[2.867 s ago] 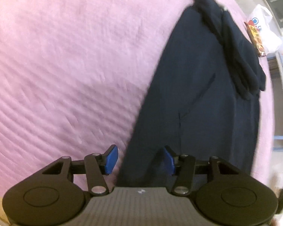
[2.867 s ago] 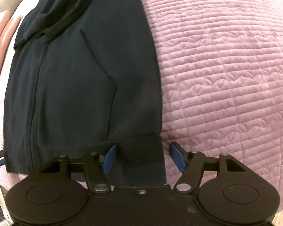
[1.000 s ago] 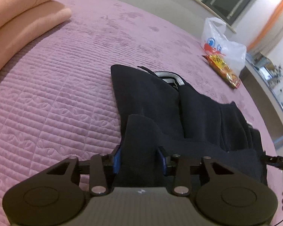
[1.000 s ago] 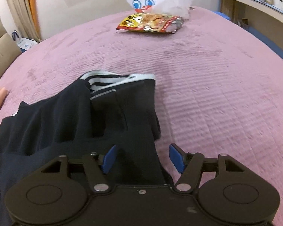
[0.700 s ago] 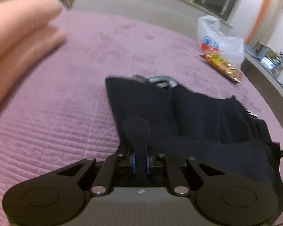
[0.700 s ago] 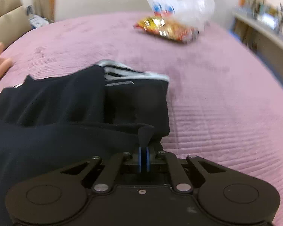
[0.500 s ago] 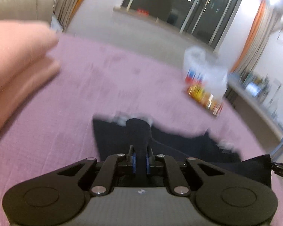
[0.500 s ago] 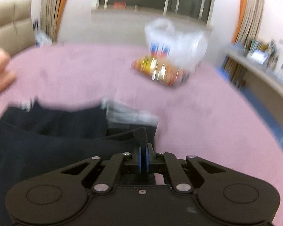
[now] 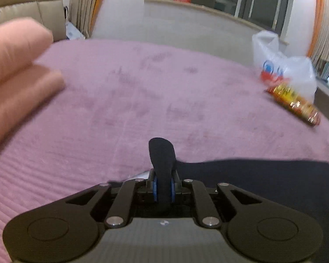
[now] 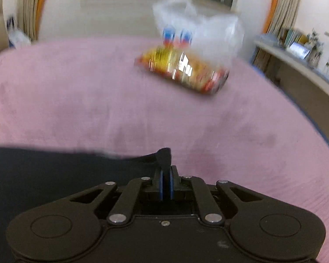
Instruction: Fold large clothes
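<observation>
A large dark navy garment (image 9: pixel 263 182) is stretched between my two grippers above a pink quilted bed (image 9: pixel 142 100). My left gripper (image 9: pixel 163 188) is shut on one corner of it; a flap of cloth sticks up between the blue pads. My right gripper (image 10: pixel 165 186) is shut on the other corner of the garment (image 10: pixel 54 171), which spreads to the left. Most of the garment hangs below both views and is hidden.
A white plastic bag (image 10: pixel 197 28) and a yellow-red snack packet (image 10: pixel 182 70) lie on the far side of the bed; both also show in the left wrist view, the bag (image 9: pixel 283 65) and the packet (image 9: pixel 294 105). Peach pillows (image 9: pixel 17 70) lie at the left. A shelf (image 10: pixel 296 65) runs along the right.
Both grippers closed on the garment's corners, then lifted and carried it forward. The rest of the garment has dropped out of view, and the bag and packet now look closer.
</observation>
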A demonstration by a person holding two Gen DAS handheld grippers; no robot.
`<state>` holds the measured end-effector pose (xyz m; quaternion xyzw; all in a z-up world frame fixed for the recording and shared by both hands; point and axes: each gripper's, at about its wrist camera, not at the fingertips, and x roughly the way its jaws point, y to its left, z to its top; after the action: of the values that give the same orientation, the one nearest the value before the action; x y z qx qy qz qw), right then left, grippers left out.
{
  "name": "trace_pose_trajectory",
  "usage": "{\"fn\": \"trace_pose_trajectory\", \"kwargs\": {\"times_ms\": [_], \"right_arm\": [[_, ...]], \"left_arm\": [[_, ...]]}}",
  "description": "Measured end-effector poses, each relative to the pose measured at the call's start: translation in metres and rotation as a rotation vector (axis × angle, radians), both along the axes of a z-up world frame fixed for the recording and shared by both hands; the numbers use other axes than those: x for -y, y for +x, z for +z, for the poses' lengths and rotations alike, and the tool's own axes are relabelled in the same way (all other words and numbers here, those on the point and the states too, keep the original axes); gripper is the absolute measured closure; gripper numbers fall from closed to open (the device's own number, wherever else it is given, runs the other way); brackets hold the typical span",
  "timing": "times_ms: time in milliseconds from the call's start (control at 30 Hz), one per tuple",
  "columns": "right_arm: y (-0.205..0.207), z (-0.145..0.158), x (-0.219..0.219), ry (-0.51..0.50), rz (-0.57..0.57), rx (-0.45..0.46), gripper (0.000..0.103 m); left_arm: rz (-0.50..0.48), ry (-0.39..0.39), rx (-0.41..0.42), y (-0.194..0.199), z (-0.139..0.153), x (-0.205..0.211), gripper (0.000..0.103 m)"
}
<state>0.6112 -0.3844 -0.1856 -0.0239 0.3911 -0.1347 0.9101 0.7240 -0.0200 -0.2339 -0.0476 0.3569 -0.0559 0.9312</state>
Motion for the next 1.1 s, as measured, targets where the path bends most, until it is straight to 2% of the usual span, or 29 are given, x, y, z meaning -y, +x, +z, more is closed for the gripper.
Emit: {"fn": "trace_pose_trajectory", "kwargs": {"times_ms": [67, 133, 167, 200, 233, 333, 400, 433, 467, 533, 600, 633, 667, 733, 767, 800, 867, 933, 1000, 1067, 1100], "right_arm": [[0.005, -0.015, -0.003, -0.022, 0.008, -0.038, 0.091], [0.006, -0.017, -0.006, -0.056, 0.032, -0.043, 0.088], [0.007, -0.013, -0.005, -0.059, 0.034, -0.053, 0.082], [0.005, -0.006, -0.003, -0.053, 0.025, -0.049, 0.074], [0.000, 0.005, -0.004, -0.049, 0.013, -0.033, 0.056], [-0.029, 0.047, -0.019, -0.049, 0.049, 0.088, 0.021], [-0.042, 0.063, -0.039, -0.025, 0.131, 0.156, 0.022], [-0.042, 0.062, -0.050, -0.009, 0.181, 0.147, 0.035], [-0.039, 0.057, -0.063, 0.001, 0.222, 0.120, 0.065], [-0.031, 0.034, -0.084, 0.047, 0.286, 0.033, 0.103], [-0.026, 0.002, -0.096, 0.053, 0.278, -0.043, 0.103], [-0.025, -0.011, -0.101, 0.026, 0.277, -0.060, 0.103], [-0.028, -0.018, -0.104, 0.000, 0.279, -0.046, 0.103], [-0.028, -0.018, -0.107, -0.019, 0.264, -0.042, 0.103], [-0.028, -0.015, -0.106, -0.003, 0.250, -0.058, 0.103], [-0.027, -0.010, -0.102, 0.031, 0.230, -0.079, 0.103], [-0.041, 0.017, -0.095, 0.093, 0.197, -0.066, 0.101], [-0.082, 0.054, -0.098, 0.099, 0.225, 0.023, 0.099], [-0.122, 0.072, -0.103, 0.146, 0.224, 0.033, 0.098], [-0.151, 0.065, -0.110, 0.223, 0.219, -0.025, 0.098], [-0.164, 0.054, -0.116, 0.230, 0.222, -0.060, 0.098]], "left_arm": [[0.009, 0.004, 0.014, 0.002, -0.005, -0.002, 0.079], [0.037, -0.009, 0.005, 0.004, -0.001, -0.010, 0.066], [0.057, -0.014, 0.010, 0.001, 0.004, -0.014, 0.066], [0.078, -0.006, 0.030, -0.002, 0.012, -0.018, 0.068], [0.091, 0.006, 0.053, -0.008, 0.021, -0.021, 0.070], [0.076, 0.002, 0.155, -0.028, 0.054, -0.022, 0.070], [0.016, -0.045, 0.171, -0.038, 0.066, -0.014, 0.070], [-0.022, -0.072, 0.148, -0.038, 0.064, -0.008, 0.070], [-0.055, -0.099, 0.109, -0.035, 0.057, -0.002, 0.070], [-0.071, -0.155, -0.008, -0.027, 0.029, 0.007, 0.081], [-0.041, -0.187, -0.087, -0.022, -0.007, 0.002, 0.090], [-0.051, -0.225, -0.055, -0.023, -0.018, -0.005, 0.092], [-0.057, -0.270, -0.030, -0.025, -0.024, -0.014, 0.095], [-0.015, -0.384, -0.082, -0.021, -0.027, -0.032, 0.100], [0.000, -0.414, -0.104, -0.021, -0.023, -0.040, 0.100], [0.009, -0.418, -0.113, -0.022, -0.018, -0.043, 0.100], [0.011, -0.347, -0.090, -0.043, 0.004, -0.048, 0.099], [-0.019, -0.311, -0.049, -0.076, 0.027, -0.056, 0.094], [-0.020, -0.317, -0.042, -0.109, 0.043, -0.064, 0.091], [0.022, -0.317, -0.077, -0.147, 0.044, -0.076, 0.091], [0.039, -0.325, -0.098, -0.165, 0.042, -0.081, 0.091]]}}
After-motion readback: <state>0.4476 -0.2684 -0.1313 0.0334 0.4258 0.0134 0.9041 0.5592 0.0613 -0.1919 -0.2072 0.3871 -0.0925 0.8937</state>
